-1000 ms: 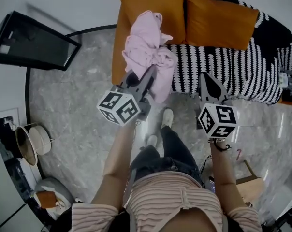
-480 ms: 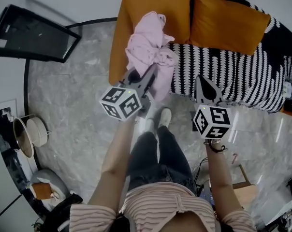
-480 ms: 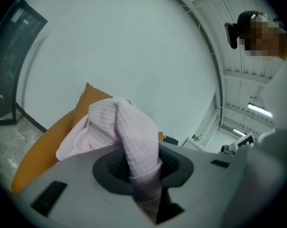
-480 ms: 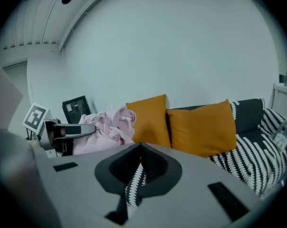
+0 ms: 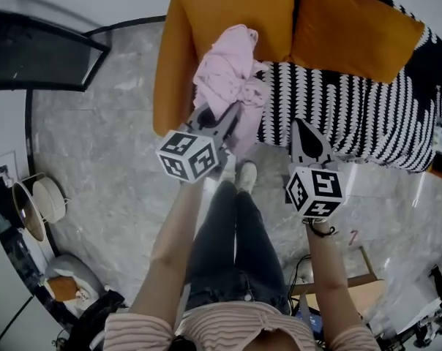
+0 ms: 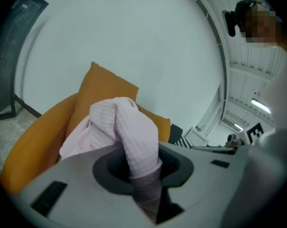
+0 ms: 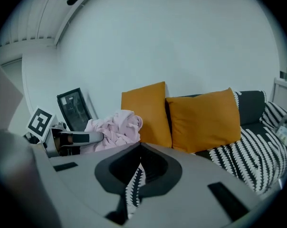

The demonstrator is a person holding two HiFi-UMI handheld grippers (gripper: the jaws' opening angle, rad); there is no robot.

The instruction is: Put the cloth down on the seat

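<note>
1. Both marker cubes have shifted a little since a second ago: the left cube now sits further right and slightly farther off, and the right cube has drifted left and nearer. The sofa fills more of the head view.
2. The left tongs are clamped on the pink cloth; a twisted fold of it runs right down between the jaws.
3. The cloth hangs in a bunched heap over the left end of the sofa, in front of the left orange cushion and above the left edge of the black-and-white seat cover. I cannot tell whether its lower folds touch the seat.
4. The right tongs stand slightly apart with nothing in them; the patterned cover shows through the gap. They point at the near edge of the seat, right of the cloth.
5. A second orange cushion leans at the back, further right.
</note>
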